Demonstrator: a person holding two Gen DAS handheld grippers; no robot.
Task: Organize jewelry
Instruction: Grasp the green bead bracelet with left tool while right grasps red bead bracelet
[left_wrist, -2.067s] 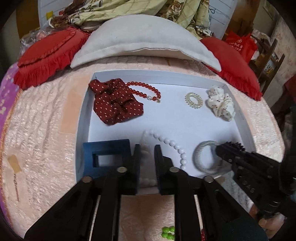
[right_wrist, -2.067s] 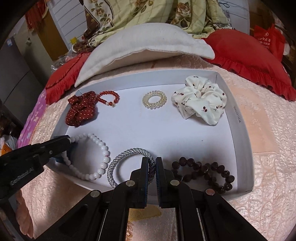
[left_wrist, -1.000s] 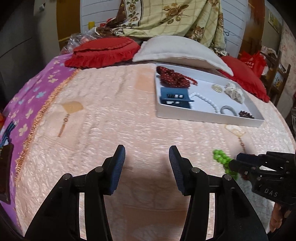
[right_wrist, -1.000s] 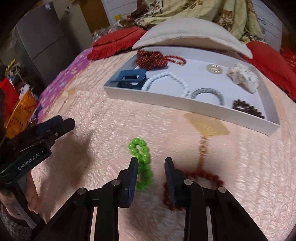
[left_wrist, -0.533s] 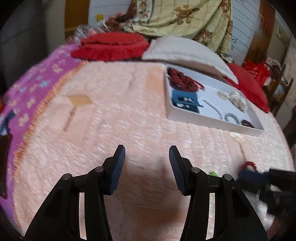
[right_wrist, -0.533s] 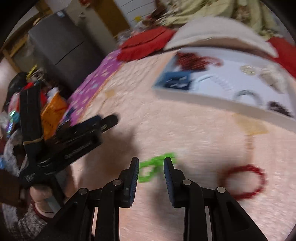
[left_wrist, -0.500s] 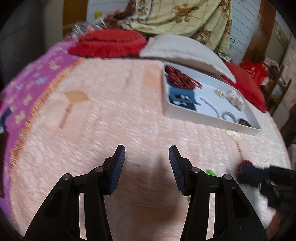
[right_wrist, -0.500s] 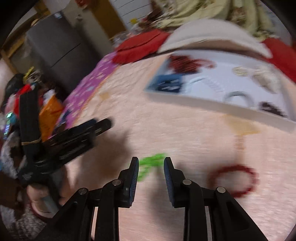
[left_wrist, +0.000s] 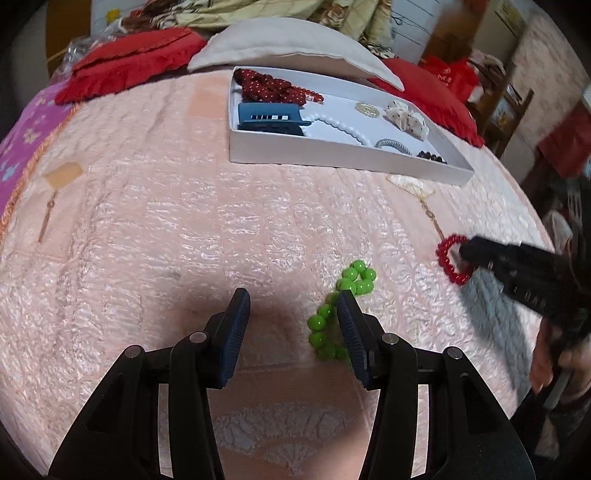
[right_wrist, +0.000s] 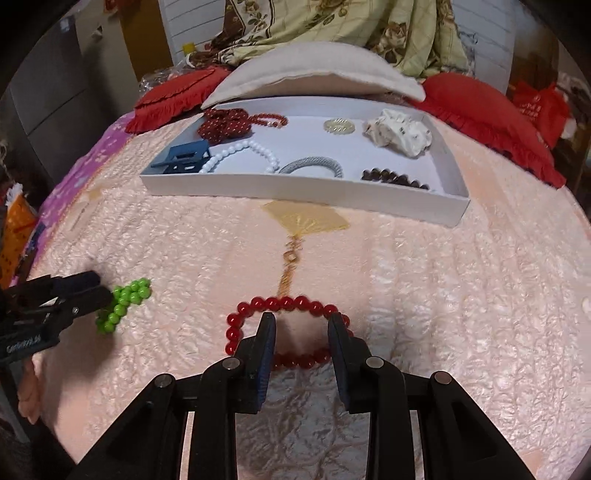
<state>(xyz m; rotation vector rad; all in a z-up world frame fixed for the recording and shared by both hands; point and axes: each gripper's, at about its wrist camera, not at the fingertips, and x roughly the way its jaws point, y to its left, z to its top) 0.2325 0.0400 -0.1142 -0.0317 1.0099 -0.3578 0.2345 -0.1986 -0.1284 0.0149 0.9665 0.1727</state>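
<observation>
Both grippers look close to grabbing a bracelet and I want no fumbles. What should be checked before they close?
1. Left gripper open: ok.
2. Right gripper open: ok.
3. Green bracelet centred between the left fingers: not ok, it lies by the right-hand finger.
4. Red bracelet under the right gripper: ok, fingers straddle its near side.
5. Fingers touching the bedspread: cannot tell.
6. Free space in the tray: ok.

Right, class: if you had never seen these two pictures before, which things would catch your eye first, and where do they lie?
The green beads stand out, loose on the pink bedspread by the open left tool. Next the red bracelet, a ring on the cover with the open right tool above it. Behind, a white tray by the pillows already holds other pieces.
</observation>
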